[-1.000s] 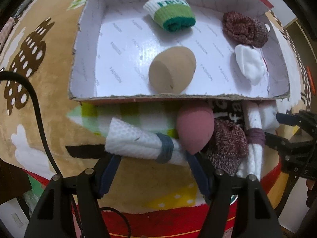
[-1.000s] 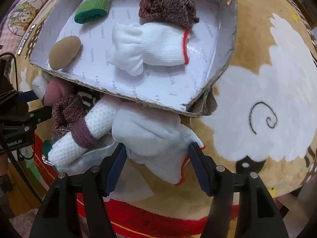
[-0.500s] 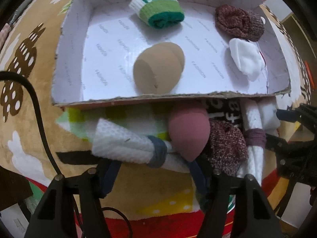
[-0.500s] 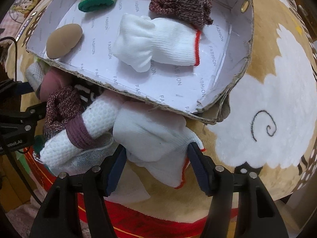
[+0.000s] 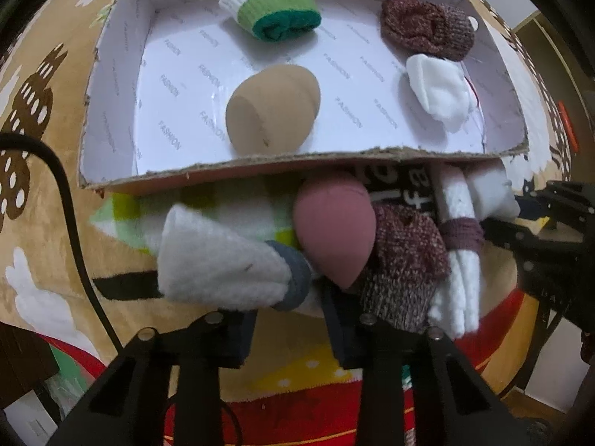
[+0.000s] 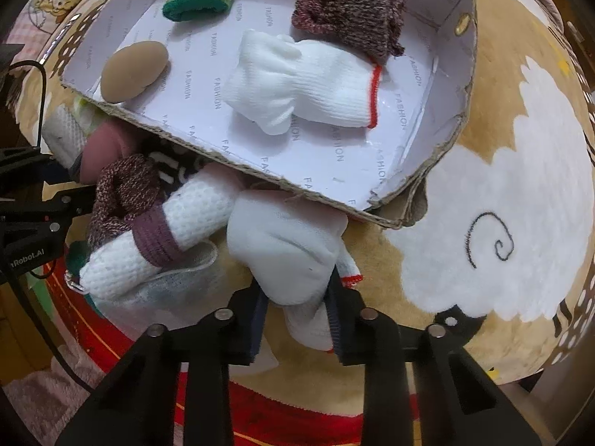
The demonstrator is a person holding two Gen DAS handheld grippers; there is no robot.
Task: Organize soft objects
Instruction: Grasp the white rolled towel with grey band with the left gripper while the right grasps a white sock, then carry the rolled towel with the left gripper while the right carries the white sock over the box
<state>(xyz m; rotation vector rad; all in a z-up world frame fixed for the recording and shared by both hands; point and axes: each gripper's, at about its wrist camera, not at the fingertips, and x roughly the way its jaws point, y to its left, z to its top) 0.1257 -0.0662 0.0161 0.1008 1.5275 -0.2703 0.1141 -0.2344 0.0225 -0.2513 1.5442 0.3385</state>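
A white cardboard box (image 5: 111,111) (image 6: 455,85) holds a green sock roll (image 5: 275,11), a tan sponge (image 5: 271,111), a maroon knit sock (image 5: 427,29) and a white glove (image 6: 305,81). In front of it lie a white towel roll with a grey band (image 5: 223,264), a pink sponge (image 5: 334,230), a maroon knit sock (image 5: 401,260) and a white roll with a maroon band (image 6: 174,230). My left gripper (image 5: 288,319) is shut on the grey-banded towel roll. My right gripper (image 6: 297,308) is shut on a white glove (image 6: 286,249).
Everything rests on a tan plush blanket (image 6: 520,186) with white and red patterns. A black cable (image 5: 70,200) runs along the left. The other gripper's black frame (image 5: 550,223) stands at the right edge of the left wrist view.
Both grippers have closed: the left on the grey-banded towel roll, the right on the white glove. Both have moved closer to the box.
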